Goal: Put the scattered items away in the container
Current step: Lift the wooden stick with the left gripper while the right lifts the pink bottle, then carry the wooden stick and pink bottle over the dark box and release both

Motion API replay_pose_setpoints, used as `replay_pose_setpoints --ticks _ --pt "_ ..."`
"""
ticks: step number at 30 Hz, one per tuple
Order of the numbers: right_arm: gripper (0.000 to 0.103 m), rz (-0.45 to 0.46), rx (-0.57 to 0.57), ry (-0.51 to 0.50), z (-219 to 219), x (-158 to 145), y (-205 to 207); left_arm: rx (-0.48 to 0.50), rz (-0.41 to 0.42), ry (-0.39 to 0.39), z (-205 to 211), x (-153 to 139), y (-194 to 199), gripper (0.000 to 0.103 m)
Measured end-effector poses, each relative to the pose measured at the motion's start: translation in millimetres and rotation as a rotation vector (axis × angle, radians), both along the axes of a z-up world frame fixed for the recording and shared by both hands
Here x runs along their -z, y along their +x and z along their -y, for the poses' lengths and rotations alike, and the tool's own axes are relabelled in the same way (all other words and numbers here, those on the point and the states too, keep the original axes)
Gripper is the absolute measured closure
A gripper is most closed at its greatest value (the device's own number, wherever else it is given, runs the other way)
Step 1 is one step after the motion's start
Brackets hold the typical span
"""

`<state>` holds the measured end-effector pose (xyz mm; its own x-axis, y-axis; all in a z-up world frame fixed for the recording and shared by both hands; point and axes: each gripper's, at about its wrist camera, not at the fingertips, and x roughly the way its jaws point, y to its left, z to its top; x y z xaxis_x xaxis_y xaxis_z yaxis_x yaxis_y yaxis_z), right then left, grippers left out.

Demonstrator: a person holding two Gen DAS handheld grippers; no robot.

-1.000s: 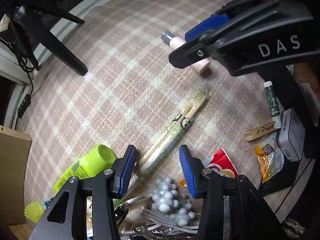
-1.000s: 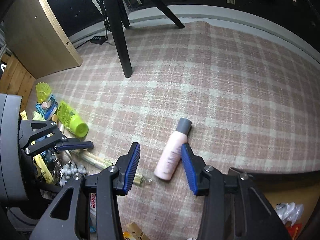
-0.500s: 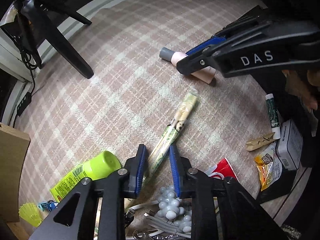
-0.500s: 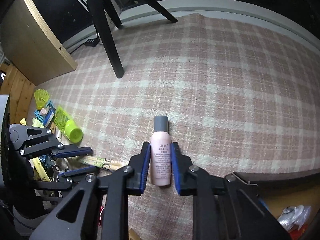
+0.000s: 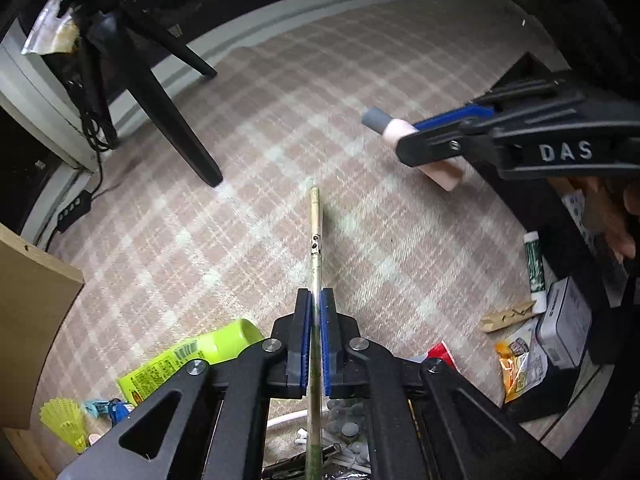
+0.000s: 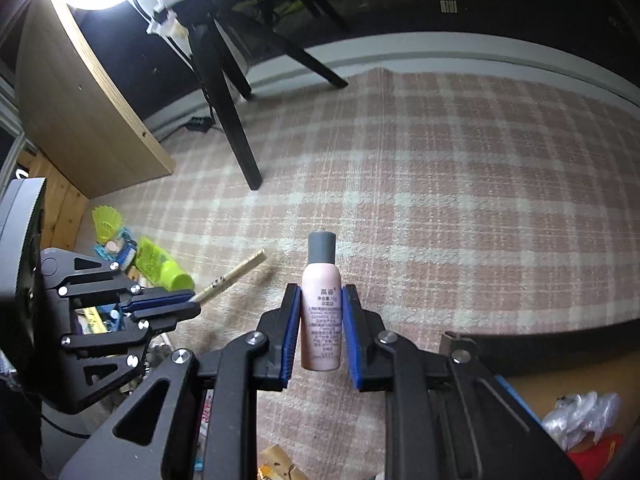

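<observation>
Left gripper [image 5: 314, 300] is clamped tight on the flat chopstick packet [image 5: 315, 232], pads pinching it edge-on near its lower half, so the packet shows only as a thin line. The long axis runs straight out ahead of the fingers, free tip out over the plaid rug [image 5: 360, 60]. Gripping it partway along looks sensible: the far end cannot droop much.

Right gripper [image 6: 320, 300] is closed around the pink bottle [image 6: 321, 320], blue pads flat on both sides of the body. Grey cap points forward, away from the wrist, the bottle's length in line with the fingers. A mid-body hold like this should keep it from pivoting.

Around them, the lime bottle [image 5: 188, 360], shuttlecock [image 5: 66, 420], clothespin [image 5: 508, 316] and snack sachet [image 5: 520, 364] lie scattered. The container's dark rim [image 6: 540, 344] sits just right of the bottle, so both loads look ready to go in.
</observation>
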<state>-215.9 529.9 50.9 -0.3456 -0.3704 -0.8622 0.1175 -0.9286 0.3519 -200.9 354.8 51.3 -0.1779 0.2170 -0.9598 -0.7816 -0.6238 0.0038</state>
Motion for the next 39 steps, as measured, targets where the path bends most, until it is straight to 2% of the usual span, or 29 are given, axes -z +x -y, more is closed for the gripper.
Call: replay_pose_setpoints --ticks 4,10,15,19,30,35,39 --pt "0.082 -0.027 0.012 -0.019 -4 -12 10 -0.014 -0.015 0.029 2 -17 5 0.099" --pt "0.082 -0.084 0.038 -0.051 -19 -38 31 -0.048 -0.029 0.114 3 -54 7 0.099" --pt "0.082 -0.136 0.076 -0.063 -42 -62 60 -0.049 -0.044 0.193 -6 -85 32 0.099" --pt "0.082 -0.170 0.121 -0.037 -72 -76 88 -0.024 -0.056 0.257 -23 -106 36 0.099" --pt "0.082 -0.169 0.338 0.033 -180 -86 169 0.078 0.023 0.429 -128 -103 84 0.099" --pt "0.082 -0.152 0.423 0.075 -221 -83 202 0.117 0.073 0.464 -168 -112 107 0.099" --pt "0.082 -0.139 0.483 0.087 -245 -78 222 0.136 0.088 0.463 -197 -108 120 0.099"
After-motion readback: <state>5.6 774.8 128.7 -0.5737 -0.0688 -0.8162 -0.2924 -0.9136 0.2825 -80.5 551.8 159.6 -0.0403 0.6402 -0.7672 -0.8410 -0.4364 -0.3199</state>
